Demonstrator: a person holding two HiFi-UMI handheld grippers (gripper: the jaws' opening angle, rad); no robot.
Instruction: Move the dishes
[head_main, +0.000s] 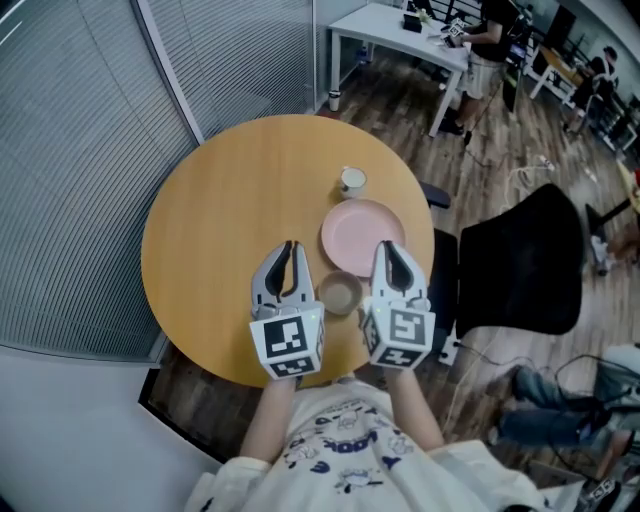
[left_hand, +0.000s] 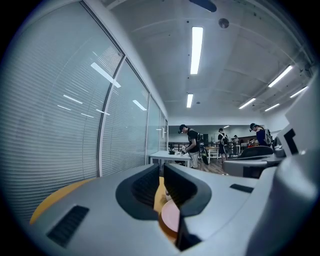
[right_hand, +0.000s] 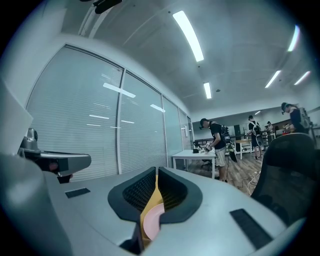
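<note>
Left claw (head_main: 290, 248) and right claw (head_main: 388, 250) hover over the near edge of the table (head_main: 215, 220). I hold both sets of jaws pinched nearly together, with nothing between them. Brown bowl (head_main: 339, 294) sits between my claws, just beside each. Pink plate (head_main: 362, 235) lies just beyond it, white cup (head_main: 352, 181) farther off. Progress: no dish held. Layout fits dishes awaiting pickup or already set down; undetermined.

A round wooden table (head_main: 220, 210) lies in the middle of the head view. At 3 o'clock from it a black office chair (head_main: 520, 265) stands on the wooden floor (head_main: 500, 150). At 1 o'clock is a white desk (head_main: 385, 25), with a person (head_main: 488, 45) beside it. Window blinds (head_main: 70, 150) run from 9 to 12 o'clock.
</note>
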